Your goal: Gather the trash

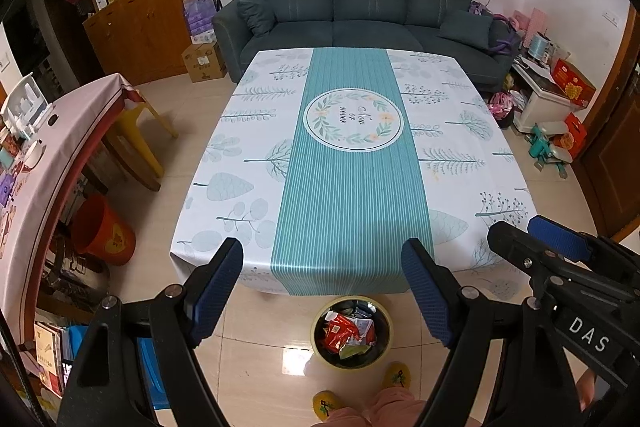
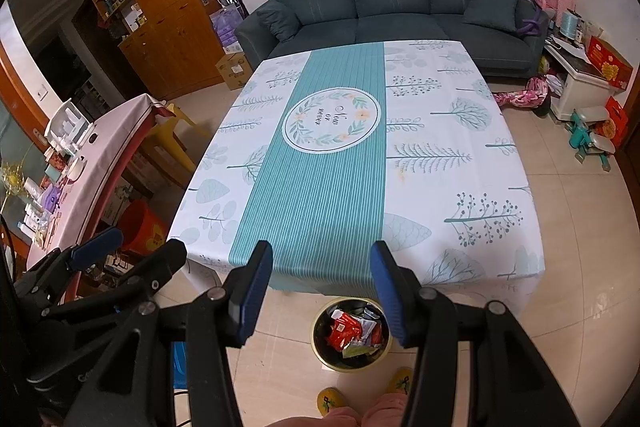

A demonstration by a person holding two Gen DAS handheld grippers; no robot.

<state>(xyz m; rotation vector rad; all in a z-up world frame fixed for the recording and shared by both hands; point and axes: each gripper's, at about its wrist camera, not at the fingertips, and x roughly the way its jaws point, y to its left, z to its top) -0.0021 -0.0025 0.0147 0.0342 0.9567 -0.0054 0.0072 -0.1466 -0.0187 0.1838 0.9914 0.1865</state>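
A small round bin (image 1: 352, 333) (image 2: 352, 335) stands on the floor at the table's near edge, holding several red, white and green wrappers. My left gripper (image 1: 326, 267) hangs open over the near table edge, nothing between its blue pads. My right gripper (image 2: 322, 273) is open too, empty, above the bin and the table edge. In the left wrist view the right gripper (image 1: 532, 233) shows at the right; in the right wrist view the left gripper (image 2: 136, 247) shows at the left. The table (image 1: 340, 163) (image 2: 360, 167) wears a white and teal leaf-print cloth with no loose items visible on it.
A dark sofa (image 1: 360, 3) stands behind the table. A side table (image 1: 60, 155) with clutter, a yellow stool (image 1: 140, 143) and a red bucket (image 1: 104, 231) are at the left. Boxes and toys (image 1: 560, 115) crowd the right. A person's yellow slippers (image 1: 396, 375) are beside the bin.
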